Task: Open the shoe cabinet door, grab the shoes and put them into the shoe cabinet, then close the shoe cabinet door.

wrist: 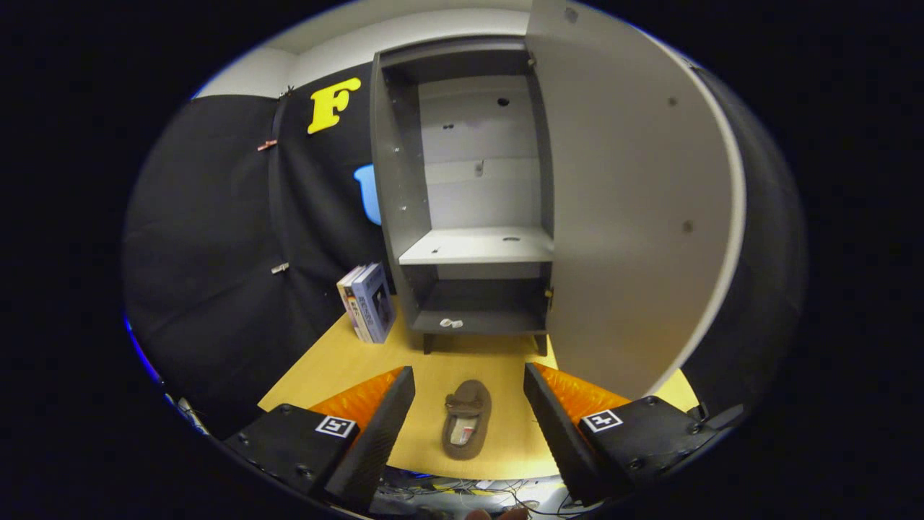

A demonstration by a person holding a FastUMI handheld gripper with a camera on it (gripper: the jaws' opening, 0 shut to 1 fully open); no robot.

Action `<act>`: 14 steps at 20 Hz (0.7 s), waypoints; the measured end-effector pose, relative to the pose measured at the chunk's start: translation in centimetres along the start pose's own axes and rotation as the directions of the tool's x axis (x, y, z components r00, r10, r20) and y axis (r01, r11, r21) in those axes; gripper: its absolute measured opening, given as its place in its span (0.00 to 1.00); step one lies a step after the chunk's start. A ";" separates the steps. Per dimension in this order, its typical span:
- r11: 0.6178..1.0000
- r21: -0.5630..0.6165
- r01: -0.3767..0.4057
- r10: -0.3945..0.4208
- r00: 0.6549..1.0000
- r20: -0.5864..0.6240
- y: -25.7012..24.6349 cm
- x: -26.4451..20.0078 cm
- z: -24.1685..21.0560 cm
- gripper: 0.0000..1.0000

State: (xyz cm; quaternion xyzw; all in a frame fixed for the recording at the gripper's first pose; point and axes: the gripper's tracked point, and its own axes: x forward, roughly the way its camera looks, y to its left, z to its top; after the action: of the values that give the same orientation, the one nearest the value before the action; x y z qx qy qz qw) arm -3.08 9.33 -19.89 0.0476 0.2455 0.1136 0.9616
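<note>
**Door open, shoe on the table**

I see my gripper (469,383) with its two fingers spread wide apart. They hold nothing. The brown shoe (467,419) lies flat on the yellow table (328,365), right between the two fingers, and neither finger touches it. The shoe points away from me, toward the cabinet.

The shoe cabinet (473,202) stands on the table just past the shoe. Its door (624,209) is swung wide open on the right side, and I look at the pale inside of it. The door comes close to my right finger.

Inside the cabinet I see a light shelf (478,246) about halfway up. Below it is a darker bottom space. A small white thing (451,323) lies on the bottom board there; I cannot tell what it is.

To the left of the cabinet, some books (368,303) stand upright on the table, close to the cabinet's side. Behind them hangs the black cloth wall (216,238).
</note>
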 end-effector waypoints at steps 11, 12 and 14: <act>0.998 0.000 -0.066 0.063 0.957 -0.283 3.0 9.8 -14.0 0.98; 0.998 0.007 -0.059 0.058 0.952 -0.301 2.8 10.8 -15.1 0.98; 0.999 0.026 -0.043 0.049 0.941 -0.333 2.3 12.4 -16.7 0.98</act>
State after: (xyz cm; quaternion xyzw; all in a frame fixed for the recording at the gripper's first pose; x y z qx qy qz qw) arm -1.05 15.16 -39.85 0.0424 0.4048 0.1400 0.9027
